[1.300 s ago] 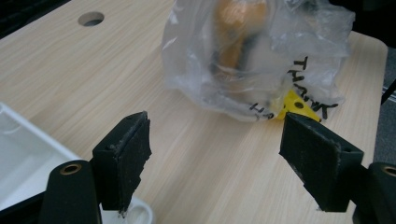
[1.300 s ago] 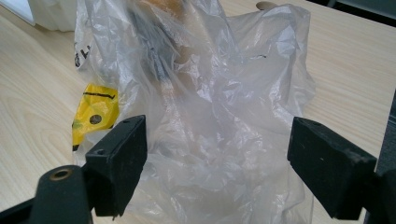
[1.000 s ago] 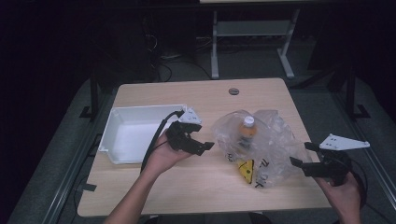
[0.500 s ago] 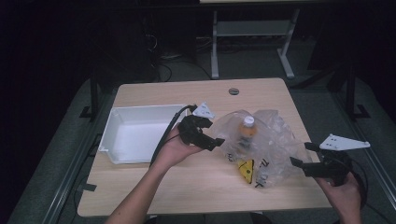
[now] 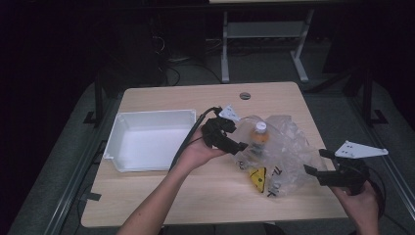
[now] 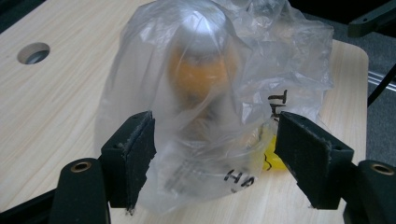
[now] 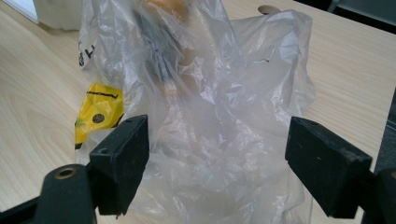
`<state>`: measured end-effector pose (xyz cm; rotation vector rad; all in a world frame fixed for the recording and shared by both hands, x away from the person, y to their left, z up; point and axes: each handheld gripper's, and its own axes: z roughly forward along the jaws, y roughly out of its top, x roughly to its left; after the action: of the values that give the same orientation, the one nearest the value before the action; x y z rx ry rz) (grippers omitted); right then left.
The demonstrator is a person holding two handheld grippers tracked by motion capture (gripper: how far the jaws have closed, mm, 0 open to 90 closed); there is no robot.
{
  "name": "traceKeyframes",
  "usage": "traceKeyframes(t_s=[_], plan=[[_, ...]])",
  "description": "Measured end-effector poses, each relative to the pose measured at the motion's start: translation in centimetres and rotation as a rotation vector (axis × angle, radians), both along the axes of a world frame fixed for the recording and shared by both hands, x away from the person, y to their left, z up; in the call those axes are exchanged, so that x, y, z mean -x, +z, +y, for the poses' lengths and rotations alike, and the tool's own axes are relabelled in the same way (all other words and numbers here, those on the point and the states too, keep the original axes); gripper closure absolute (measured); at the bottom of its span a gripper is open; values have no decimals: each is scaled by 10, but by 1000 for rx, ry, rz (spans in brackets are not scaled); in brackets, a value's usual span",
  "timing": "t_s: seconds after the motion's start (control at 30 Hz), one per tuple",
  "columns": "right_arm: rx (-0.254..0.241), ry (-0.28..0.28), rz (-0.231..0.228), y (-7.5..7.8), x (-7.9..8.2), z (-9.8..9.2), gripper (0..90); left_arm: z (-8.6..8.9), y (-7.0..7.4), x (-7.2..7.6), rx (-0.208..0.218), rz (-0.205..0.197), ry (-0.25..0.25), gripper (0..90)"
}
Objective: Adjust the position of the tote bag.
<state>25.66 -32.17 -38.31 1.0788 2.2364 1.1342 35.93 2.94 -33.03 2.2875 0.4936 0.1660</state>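
My left gripper (image 5: 240,146) is right at the plastic bag (image 5: 279,147), and its jaws have just been closing a little. The bag sits between them, not squeezed yet. An orange bottle (image 5: 259,137) stands inside the bag. My right gripper (image 5: 315,164), jaws spread wide, waits on the bag's other side. A white tray (image 5: 147,139) lies beside the bag.

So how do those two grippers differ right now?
The left gripper has reached the plastic bag, with the bag's bottle end between its open, just-narrowing jaws; the right gripper waits at the table's right edge, short of the bag. The left one's grey plate looks small, the right one's large. Both are black and open.
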Motion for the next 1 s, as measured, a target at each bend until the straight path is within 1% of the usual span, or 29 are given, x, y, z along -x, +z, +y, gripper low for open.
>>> traceKeyframes(t_s=[0.03, 0.1, 0.17, 0.2, 0.23, 0.3, 0.33, 0.37, 0.4, 0.47, 0.5, 0.57, 0.6, 0.67, 0.7, 0.73, 0.77, 0.8, 0.87, 0.9, 0.97, 1.0], plan=[[-1, -3, 7, 0, 0, 0, 211, -2, -1, -1, -4, -2, -3, 287], [-1, -3, 1, 1, 1, 0, 213, -6, -2, -3, 3, 1, -3, 295], [-4, -3, -7, 2, 1, -1, 214, -10, -3, -5, 1, 11, -7, 309], [-5, -3, -9, 2, 1, -1, 216, -12, -3, -6, -13, 4, -15, 314], [-4, -3, -9, 2, 2, -1, 216, -15, -4, -6, -6, 8, -10, 320], [-2, -5, -7, 2, 2, -1, 217, -19, -4, -9, -14, 9, -22, 347], [0, -5, -9, 2, 2, -1, 219, -22, -4, -9, -15, 9, -20, 354], [1, -5, -10, 3, 3, -2, 219, -24, -4, -10, -4, 15, -20, 359], [-2, -5, -13, 3, 3, -2, 219, -25, -4, -12, -4, 19, -29, 378], [-5, -3, -18, 4, 3, -1, 222, -29, -5, -13, -19, 18, -30, 398], [-4, -2, -16, 4, 3, -1, 223, -32, -7, -14, -16, 24, -27, 420], [0, 0, -13, 3, 2, -1, 223, -35, -8, -17, -36, 32, -33, 455], [4, -1, -10, 3, 2, -1, 223, -36, -8, -18, -35, 26, -31, 469], [2, -1, -15, 3, 2, -1, 224, -38, -10, -19, -32, 22, -31, 510], [-1, -2, -16, 4, 2, -1, 224, -39, -10, -19, -34, 27, -31, 528], [-2, -2, -21, 4, 2, -2, 224, -39, -11, -19, -39, 26, -33, 533], [-5, -4, -15, 4, 3, -2, 225, -40, -12, -19, -39, 25, -37, 539], [-3, -4, -13, 3, 3, -2, 224, -41, -13, -18, -31, 24, -29, 557], [4, -2, -17, 3, 3, -1, 224, -41, -13, -18, -31, 17, -31, 578], [5, -3, -16, 4, 3, -1, 225, -42, -13, -18, -31, 20, -33, 594], [-3, -3, -17, 4, 3, -1, 225, -41, -13, -20, -38, 13, -38, 622], [-6, -2, -16, 4, 3, 0, 225, -40, -13, -20, -34, 27, -36, 641]])
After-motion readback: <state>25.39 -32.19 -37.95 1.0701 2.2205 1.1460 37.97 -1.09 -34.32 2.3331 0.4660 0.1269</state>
